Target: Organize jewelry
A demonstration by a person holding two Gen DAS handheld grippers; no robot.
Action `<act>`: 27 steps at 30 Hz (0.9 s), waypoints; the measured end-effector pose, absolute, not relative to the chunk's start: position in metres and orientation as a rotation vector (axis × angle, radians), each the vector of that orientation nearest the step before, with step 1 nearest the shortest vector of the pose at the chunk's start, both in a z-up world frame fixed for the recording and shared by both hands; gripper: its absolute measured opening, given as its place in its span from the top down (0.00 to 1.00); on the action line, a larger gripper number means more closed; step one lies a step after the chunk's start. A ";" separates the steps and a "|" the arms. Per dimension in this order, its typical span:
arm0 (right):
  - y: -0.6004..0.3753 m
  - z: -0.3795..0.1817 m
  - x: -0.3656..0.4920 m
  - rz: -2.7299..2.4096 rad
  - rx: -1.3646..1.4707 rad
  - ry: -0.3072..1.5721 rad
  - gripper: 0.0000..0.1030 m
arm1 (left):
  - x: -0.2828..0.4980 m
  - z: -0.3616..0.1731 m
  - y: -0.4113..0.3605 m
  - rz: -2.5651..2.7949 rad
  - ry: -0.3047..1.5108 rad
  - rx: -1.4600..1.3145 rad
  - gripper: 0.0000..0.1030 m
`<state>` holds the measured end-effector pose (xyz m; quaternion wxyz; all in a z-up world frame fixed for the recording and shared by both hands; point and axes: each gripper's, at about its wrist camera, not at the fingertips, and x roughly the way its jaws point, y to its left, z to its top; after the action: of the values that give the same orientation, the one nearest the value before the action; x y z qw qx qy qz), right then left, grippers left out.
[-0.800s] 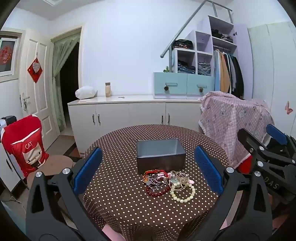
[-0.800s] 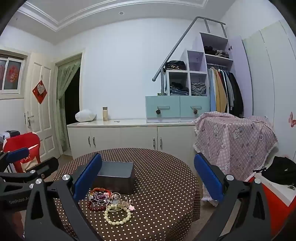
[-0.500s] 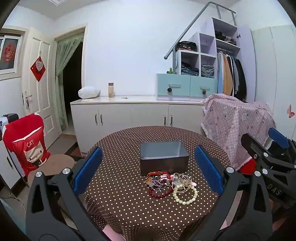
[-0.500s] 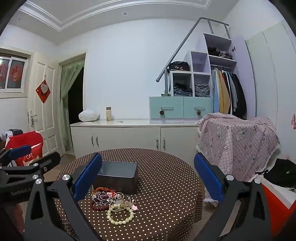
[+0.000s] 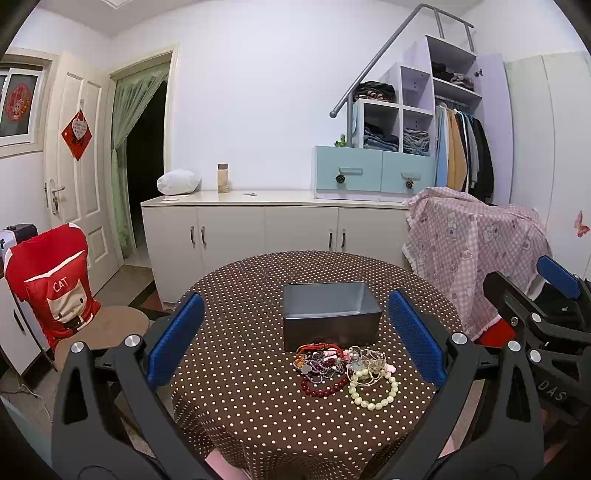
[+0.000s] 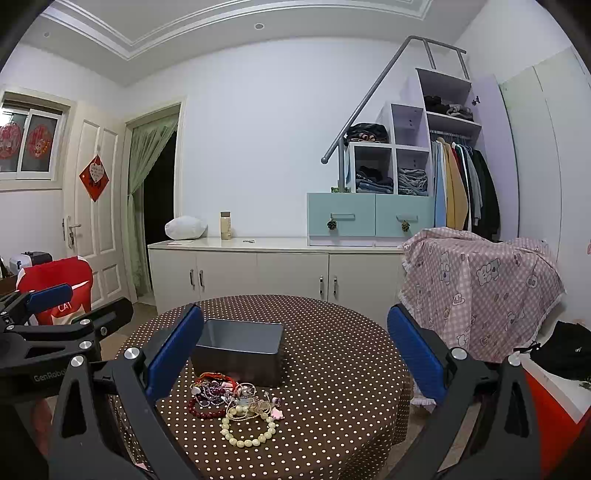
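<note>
On the table [image 5: 236, 369], near its front edge, we see:
jewelry pile [image 5: 343, 365]: touching grey box [image 5: 328, 314]
left gripper [image 5: 291, 332]: wide open, empty, above pile
right gripper [image 6: 291, 343]: wide open, empty, pile lower left

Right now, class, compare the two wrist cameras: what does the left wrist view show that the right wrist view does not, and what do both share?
Only the left wrist view shows the round stool beside the table and the right gripper at its right edge. Only the right wrist view shows the ceiling moulding, the black bag and the left gripper at its left edge. Both show the grey box on the dotted tablecloth, the tangled jewelry pile in front of it with a pale bead bracelet nearest, and wide-open jaws holding nothing.
</note>
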<state>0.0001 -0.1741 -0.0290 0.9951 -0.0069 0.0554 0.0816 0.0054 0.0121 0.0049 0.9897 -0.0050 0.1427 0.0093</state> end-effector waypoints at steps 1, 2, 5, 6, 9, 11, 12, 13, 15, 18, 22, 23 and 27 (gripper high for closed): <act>-0.174 -0.030 0.000 0.163 -0.014 0.111 0.07 | 0.005 0.004 0.013 0.018 0.287 -0.011 0.06; -0.174 -0.029 0.000 0.162 -0.015 0.112 0.07 | 0.005 0.004 0.013 0.017 0.287 -0.011 0.06; -0.175 -0.031 0.000 0.166 -0.013 0.114 0.07 | 0.005 0.004 0.013 0.017 0.288 -0.013 0.06; -0.175 -0.031 0.000 0.167 -0.012 0.116 0.07 | 0.005 0.004 0.013 0.017 0.288 -0.014 0.06; -0.175 -0.032 0.000 0.170 -0.011 0.122 0.07 | 0.006 0.004 0.013 0.018 0.287 -0.011 0.06; -0.175 -0.032 0.000 0.169 -0.009 0.124 0.07 | 0.006 0.003 0.014 0.018 0.287 -0.013 0.06; -0.176 -0.032 0.000 0.166 -0.008 0.121 0.07 | 0.006 0.004 0.014 0.016 0.288 -0.012 0.06; -0.175 -0.033 0.000 0.164 -0.007 0.119 0.07 | 0.005 0.004 0.013 0.017 0.287 -0.011 0.06; -0.175 -0.034 0.000 0.164 -0.010 0.121 0.07 | 0.005 0.003 0.014 0.018 0.287 -0.010 0.06; -0.174 -0.034 -0.001 0.161 -0.016 0.121 0.07 | 0.005 0.002 0.014 0.023 0.285 -0.007 0.06; -0.174 -0.033 -0.001 0.166 -0.015 0.125 0.07 | 0.005 0.002 0.013 0.023 0.285 -0.006 0.06; -0.174 -0.033 -0.001 0.168 -0.016 0.126 0.07 | 0.005 0.002 0.013 0.023 0.284 -0.006 0.06; -0.173 -0.033 -0.001 0.169 -0.018 0.129 0.07 | 0.005 0.002 0.013 0.024 0.284 -0.008 0.06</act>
<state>-0.0008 -0.1730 -0.0332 0.9943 -0.0091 0.0643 0.0844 0.0049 0.0133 0.0021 0.9899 -0.0041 0.1415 0.0121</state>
